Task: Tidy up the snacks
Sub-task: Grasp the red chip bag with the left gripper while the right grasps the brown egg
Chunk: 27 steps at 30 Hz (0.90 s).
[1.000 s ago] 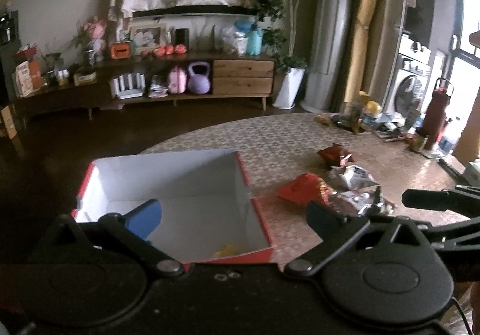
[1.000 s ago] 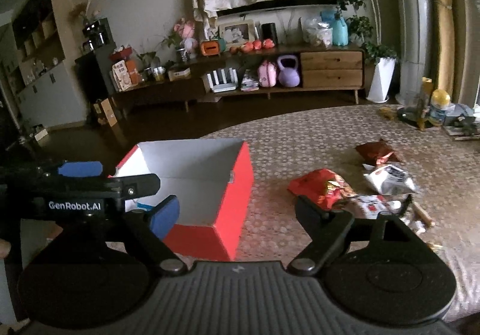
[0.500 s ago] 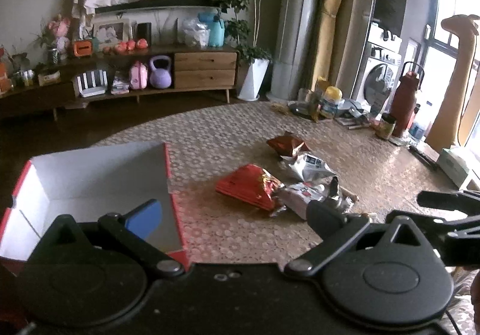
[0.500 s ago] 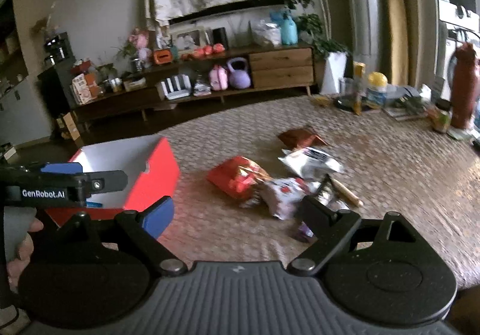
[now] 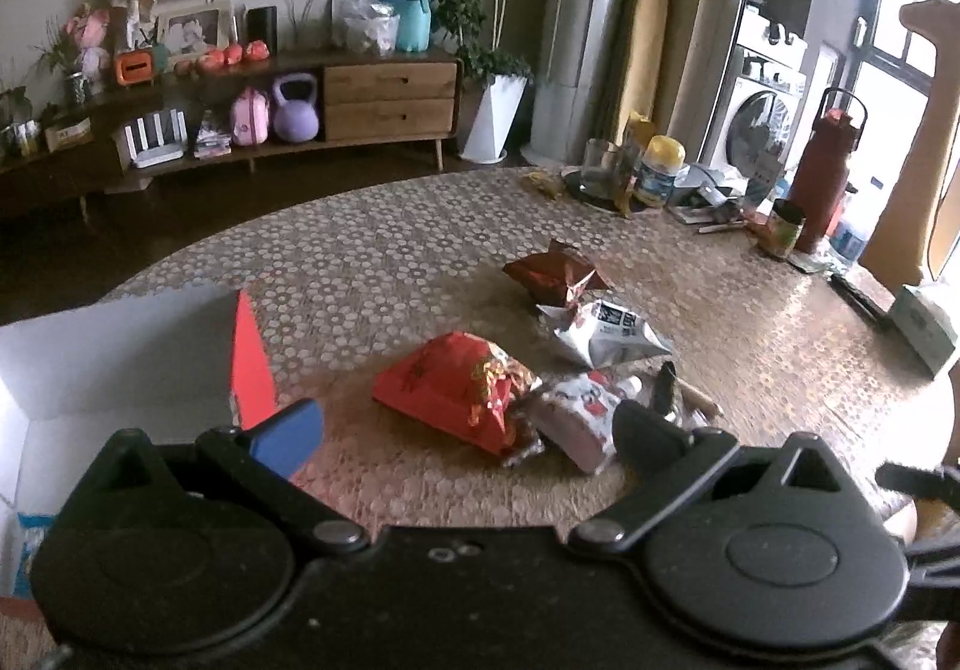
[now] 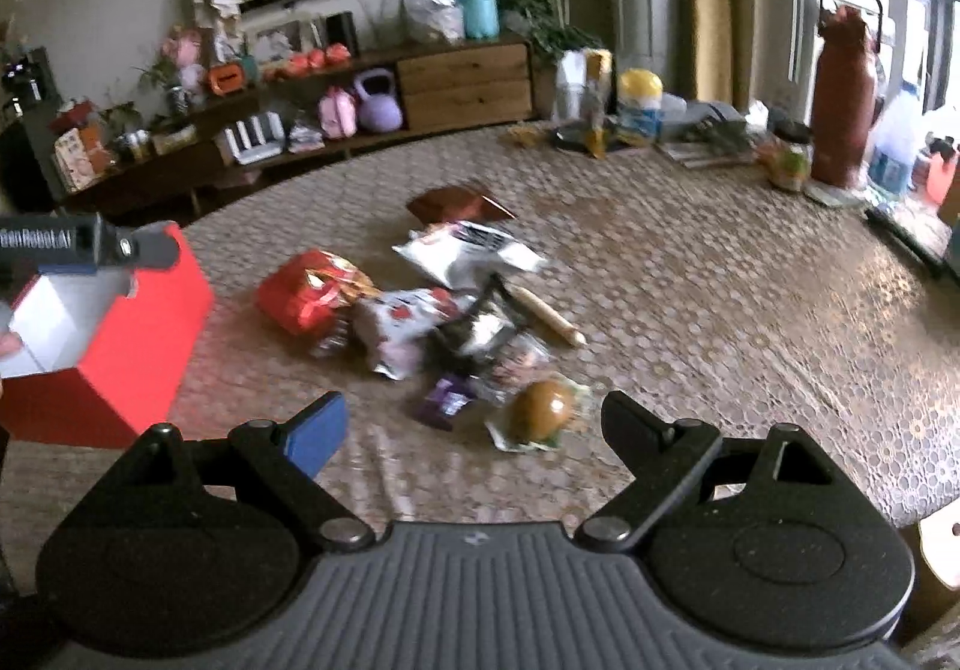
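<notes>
Both pairs of fingers stand spread wide with nothing between them. On the right gripper (image 6: 474,427), the blue-padded finger (image 6: 315,433) and the black one (image 6: 639,430) hang over the near side of the snack heap, with a bun in a clear wrapper (image 6: 540,412) and a small purple packet (image 6: 447,403) lying on the worktop (image 6: 690,280) just ahead of the gap. The left gripper (image 5: 468,430) is just as released, its blue pad (image 5: 288,436) near the corner of the red box (image 5: 252,364) and its black finger (image 5: 651,424) in front of a pink-and-white packet (image 5: 579,412).

Between those tips lies a red snack bag (image 5: 456,388), touching the pink-and-white packet on its right. Farther out towards the middle of the worktop sit a white-and-black bag (image 5: 606,334) and, beyond it, a dark red foil bag (image 5: 555,274), the two just about touching. A thin brown stick-shaped snack (image 6: 546,313) lies at the right edge of the heap, partly under the other wrappers.

The red box, white inside, is open-topped and sits at the left edge of the worktop, apart from the heap. A patch of blue (image 5: 30,544) shows on its floor; what it is I cannot tell.

Along the far right edge stand a glass (image 5: 600,172), a yellow-lidded jar (image 5: 660,169) and a tall dark red flask (image 5: 825,184).
</notes>
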Each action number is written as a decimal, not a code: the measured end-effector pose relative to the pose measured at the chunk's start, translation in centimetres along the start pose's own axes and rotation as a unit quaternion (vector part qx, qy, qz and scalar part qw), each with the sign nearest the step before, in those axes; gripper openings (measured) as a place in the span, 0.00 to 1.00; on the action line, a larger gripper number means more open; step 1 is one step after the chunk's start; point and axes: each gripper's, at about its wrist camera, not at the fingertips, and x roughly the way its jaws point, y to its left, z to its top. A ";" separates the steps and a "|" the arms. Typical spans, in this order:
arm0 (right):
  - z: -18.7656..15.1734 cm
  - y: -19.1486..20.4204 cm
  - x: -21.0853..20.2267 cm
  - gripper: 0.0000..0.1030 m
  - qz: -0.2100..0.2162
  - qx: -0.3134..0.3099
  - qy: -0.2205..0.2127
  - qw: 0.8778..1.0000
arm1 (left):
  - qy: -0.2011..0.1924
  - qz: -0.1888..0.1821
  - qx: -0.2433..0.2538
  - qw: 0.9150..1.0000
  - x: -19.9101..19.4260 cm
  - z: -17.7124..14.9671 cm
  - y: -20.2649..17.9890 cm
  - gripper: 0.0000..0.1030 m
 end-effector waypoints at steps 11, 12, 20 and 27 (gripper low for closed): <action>-0.3 -4.2 4.7 0.89 -0.008 0.044 0.029 0.999 | 0.074 0.003 0.029 0.997 7.6 4.3 -1.9 1.00; -0.3 -4.4 5.2 0.89 -0.008 0.047 0.033 0.998 | 0.078 0.006 0.032 0.996 8.2 4.5 -2.0 1.00; -0.6 -5.3 7.9 0.89 0.006 0.064 0.047 0.997 | 0.115 0.024 0.055 0.992 13.0 4.5 -2.5 1.00; -0.9 -5.0 10.0 0.89 0.019 0.075 0.066 0.995 | 0.142 0.030 0.065 0.987 16.2 3.9 -2.4 1.00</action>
